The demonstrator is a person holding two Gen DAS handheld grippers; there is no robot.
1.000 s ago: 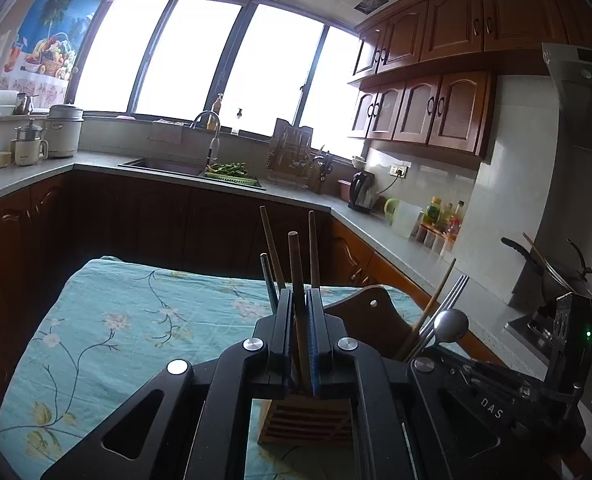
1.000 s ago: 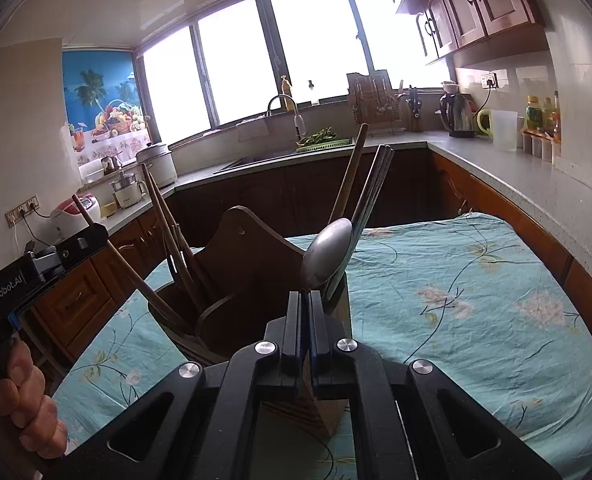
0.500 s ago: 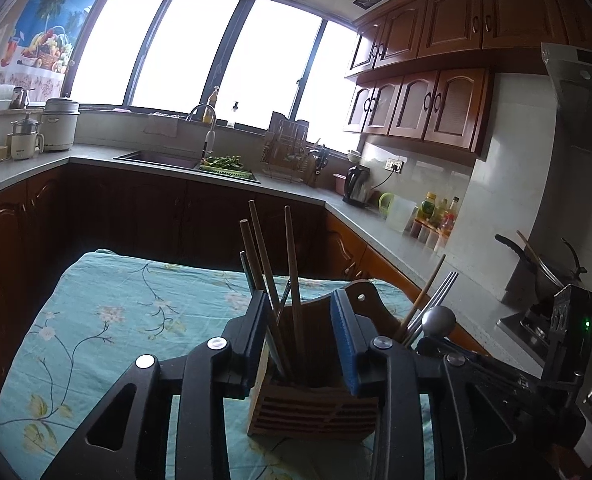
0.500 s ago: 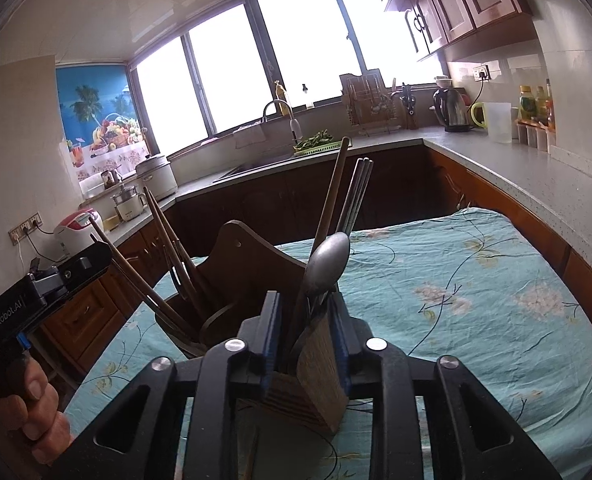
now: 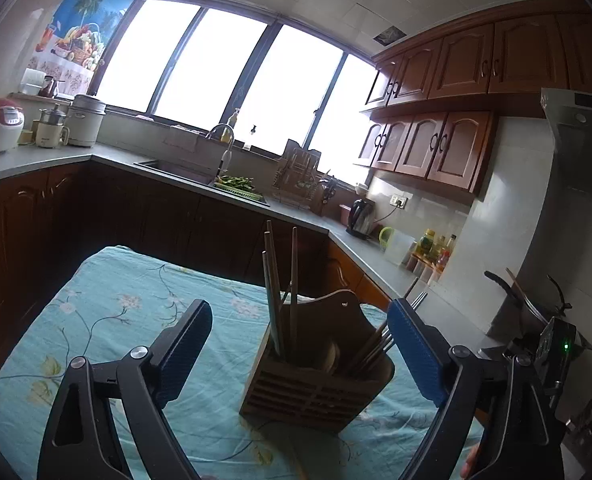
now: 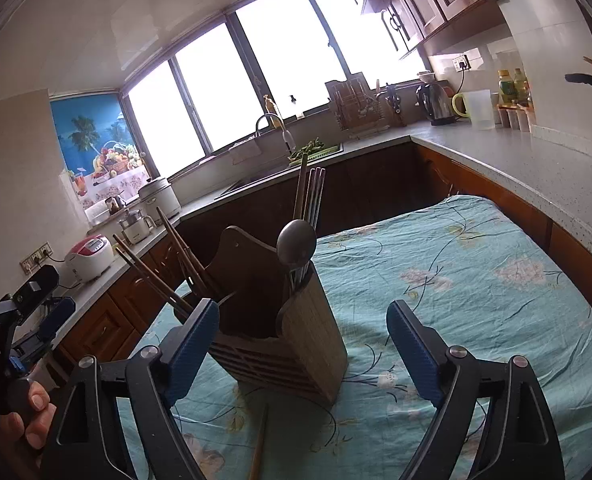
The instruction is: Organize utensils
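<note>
A wooden utensil holder [image 5: 316, 384] stands on the teal floral tablecloth [image 5: 127, 320]; it also shows in the right wrist view [image 6: 291, 336]. Chopsticks [image 5: 279, 288] stand in one compartment. A metal spoon [image 6: 296, 240] and more chopsticks [image 6: 312, 196] stand in another. My left gripper [image 5: 300, 336] is open and empty, its jaws spread either side of the holder. My right gripper [image 6: 302, 336] is open and empty, also facing the holder. One chopstick [image 6: 259, 444] lies on the cloth in front of the holder.
The kitchen counter [image 5: 287, 208] runs behind the table with a sink, a dish rack and a kettle [image 5: 360, 216]. A rice cooker [image 6: 89, 256] sits on the left counter. The person's hand [image 6: 27, 412] holds the left gripper at the left edge.
Both grippers opened wide and drew back from the holder. The left let go of the chopsticks and the right let go of the spoon; both now stand in the holder.
</note>
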